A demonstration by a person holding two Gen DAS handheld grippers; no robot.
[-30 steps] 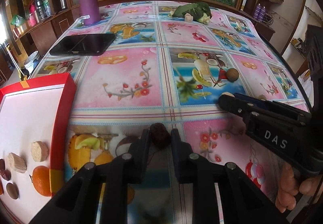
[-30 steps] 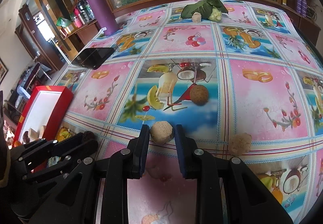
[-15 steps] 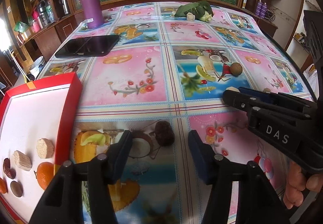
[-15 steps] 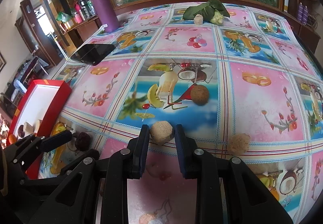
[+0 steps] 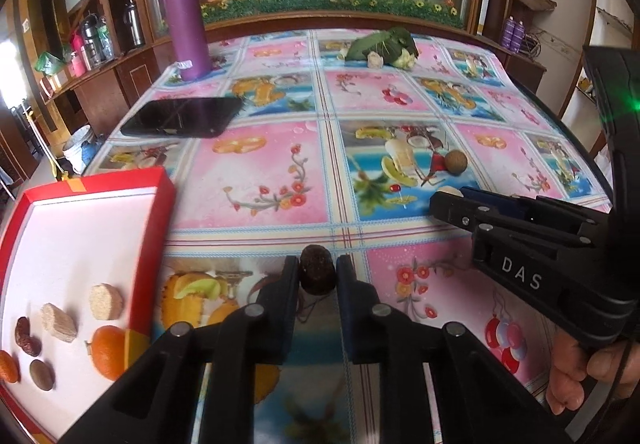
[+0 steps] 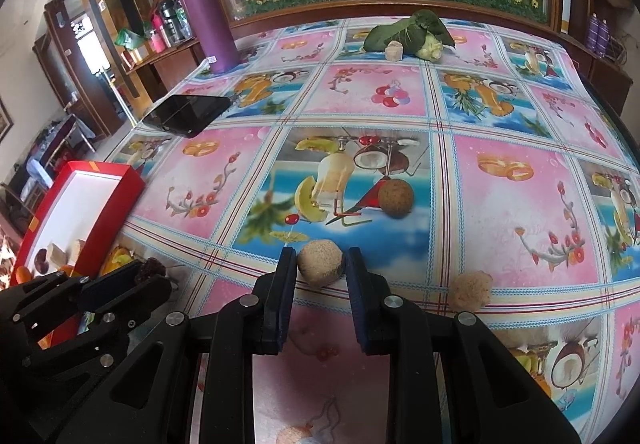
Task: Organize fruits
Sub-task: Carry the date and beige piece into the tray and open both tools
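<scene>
Two hand-held grippers each clamp one piece: left [image 5: 318, 270] a dark fruit [image 5: 317, 274], right [image 6: 321, 264] a tan ball [image 6: 320, 262]. Next, I think, carry both to the red box [image 5: 154, 244] at lower left.

Legible text, left wrist view: white capitals "DAS" on the black side plate of the right gripper [image 5: 460, 199], well behind its fingers [image 5: 448, 203], toward the handle. Small white label low on the purple bottle [image 5: 186, 21], far beyond the fingers; print too small to read. Right wrist view: no readable text.
</scene>
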